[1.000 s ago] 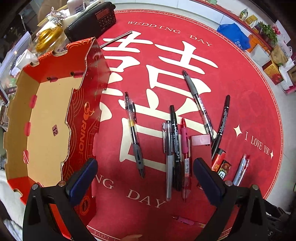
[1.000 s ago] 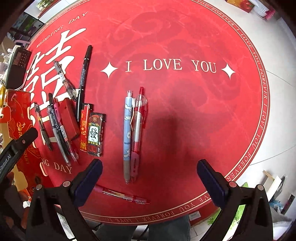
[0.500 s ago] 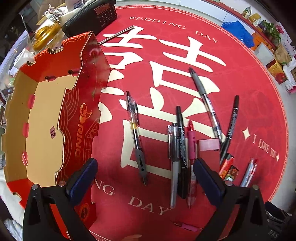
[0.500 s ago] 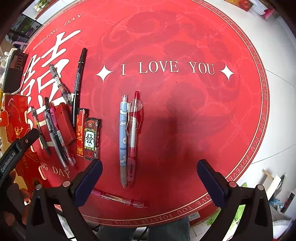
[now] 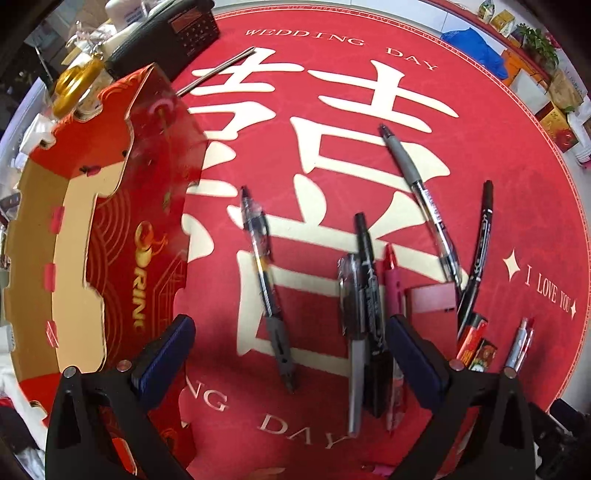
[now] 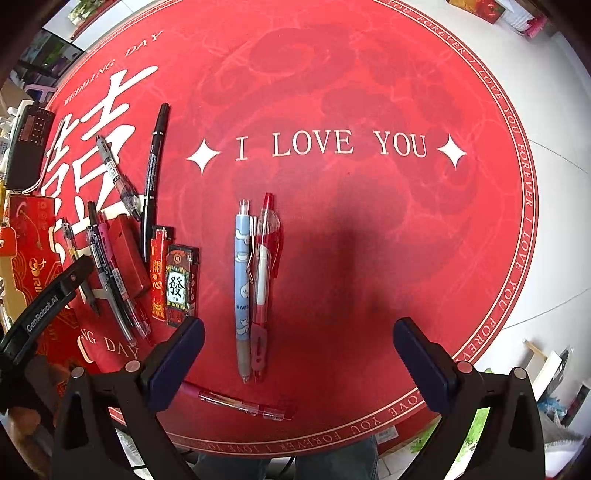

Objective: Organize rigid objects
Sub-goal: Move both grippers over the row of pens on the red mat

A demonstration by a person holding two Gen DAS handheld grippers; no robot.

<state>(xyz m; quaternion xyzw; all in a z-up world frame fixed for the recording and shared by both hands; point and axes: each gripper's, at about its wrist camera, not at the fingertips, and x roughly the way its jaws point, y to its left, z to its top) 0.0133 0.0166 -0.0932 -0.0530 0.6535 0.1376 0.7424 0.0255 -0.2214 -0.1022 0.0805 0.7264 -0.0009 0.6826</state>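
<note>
Only in the left wrist view is the inside of the red cardboard box shown: a plain tan floor, scalloped walls with slotted tabs, glossy red print outside. It stands at the left edge of the round red mat, a matt surface printed with cream lettering. Behind the box a black radio with a thin metal antenna is seen. The left gripper is held released, its blue-padded jaws spread wide above a black-grip gel pen; nothing is grasped. To the right a clear-barrelled pen, a black marker and a pink pen are laid side by side, touching, beside a flat dark-red case.

Only in the right wrist view are the nearer things shown clearly: a light blue whale-print pen and a red translucent pen, parallel and touching, between the spread jaws of the right gripper, which is likewise released and empty. A slim red pen lies crosswise near the mat's edge. Two small printed boxes are seen left of the pair, and the left gripper's black arm intrudes at lower left.
</note>
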